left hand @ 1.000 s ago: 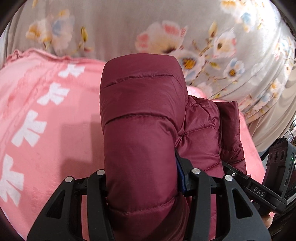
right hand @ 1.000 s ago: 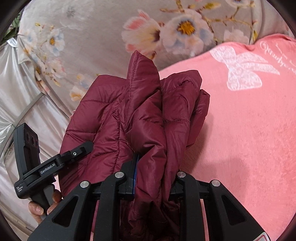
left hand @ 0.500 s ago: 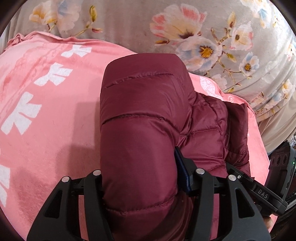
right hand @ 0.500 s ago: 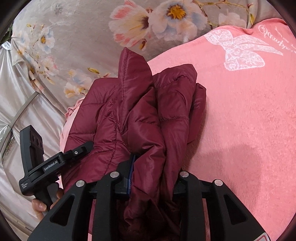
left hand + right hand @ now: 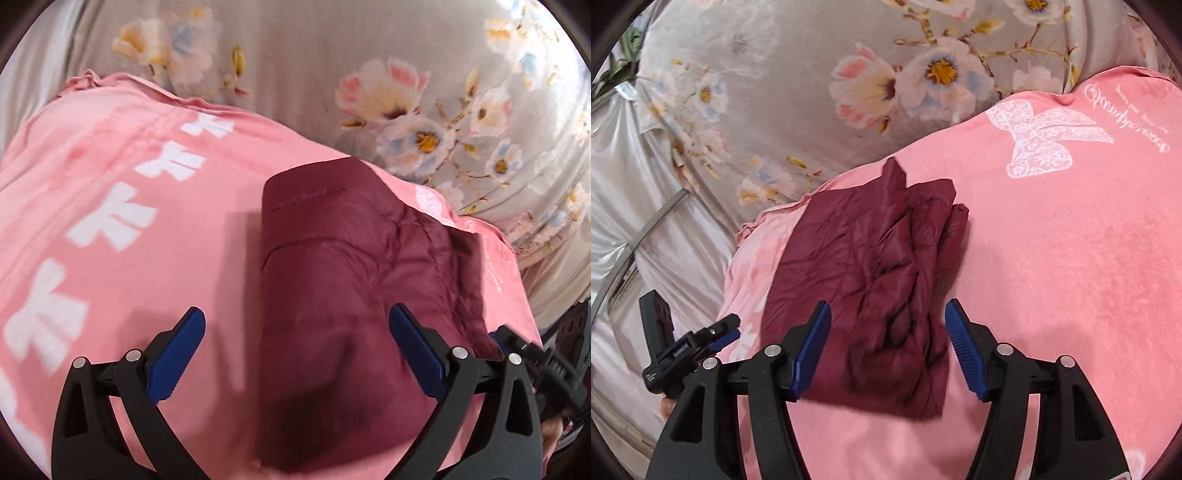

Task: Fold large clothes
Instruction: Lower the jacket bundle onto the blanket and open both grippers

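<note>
Only the right wrist view catches the lace butterfly print (image 5: 1045, 142) and the shiny silver sheet (image 5: 631, 206) at the left edge; the left wrist view alone shows the row of white bow prints (image 5: 110, 221); the maroon puffer jacket (image 5: 354, 295) lies folded into a quilted, creased bundle on the pink blanket (image 5: 1071, 277); the left gripper (image 5: 295, 347) is opening, tilted down, jacket between its blue pads untouched; the right gripper (image 5: 886, 347) is opening too, pads clear of the fabric.
</note>
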`<state>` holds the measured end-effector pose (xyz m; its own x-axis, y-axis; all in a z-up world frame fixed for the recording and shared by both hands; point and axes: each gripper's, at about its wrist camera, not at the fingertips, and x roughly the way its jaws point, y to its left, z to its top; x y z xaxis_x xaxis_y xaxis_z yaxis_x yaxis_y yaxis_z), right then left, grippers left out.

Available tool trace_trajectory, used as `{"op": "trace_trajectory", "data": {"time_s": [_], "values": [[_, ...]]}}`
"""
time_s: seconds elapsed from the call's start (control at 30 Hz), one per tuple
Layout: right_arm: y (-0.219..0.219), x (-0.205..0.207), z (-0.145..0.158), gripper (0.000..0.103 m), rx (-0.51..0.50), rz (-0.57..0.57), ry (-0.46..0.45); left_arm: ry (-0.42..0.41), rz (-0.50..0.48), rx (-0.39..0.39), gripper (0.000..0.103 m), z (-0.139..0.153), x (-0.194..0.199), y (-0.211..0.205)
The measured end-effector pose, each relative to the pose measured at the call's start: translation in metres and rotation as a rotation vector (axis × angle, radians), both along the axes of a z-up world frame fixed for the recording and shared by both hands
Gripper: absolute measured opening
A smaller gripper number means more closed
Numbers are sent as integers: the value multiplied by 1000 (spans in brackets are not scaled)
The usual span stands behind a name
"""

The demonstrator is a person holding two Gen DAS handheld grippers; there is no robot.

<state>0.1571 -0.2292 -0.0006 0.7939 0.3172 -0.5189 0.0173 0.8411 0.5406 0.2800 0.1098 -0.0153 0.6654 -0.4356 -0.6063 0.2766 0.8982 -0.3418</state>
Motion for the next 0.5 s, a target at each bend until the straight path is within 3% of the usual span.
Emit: {"op": "trace_trajectory", "data": {"time_s": [0.17,0.27,0.3,0.4,0.5], "values": [[22,-10,-18,61,26,47,59,46,-68,61,97,-12,-52,7],[29,-6,-24,29,31,40,83,56,-99,177,97,-30,-69,-15],[30,-7,-23,11,33,38,81,49,-96,215,97,-33,-73,-20],[28,-26,-8,6,77,41,10,32,-75,282,96,-39,-77,-28],[35,-42,2,5,-6,31,-25,34,-28,296,96,-40,-70,-25]]}}
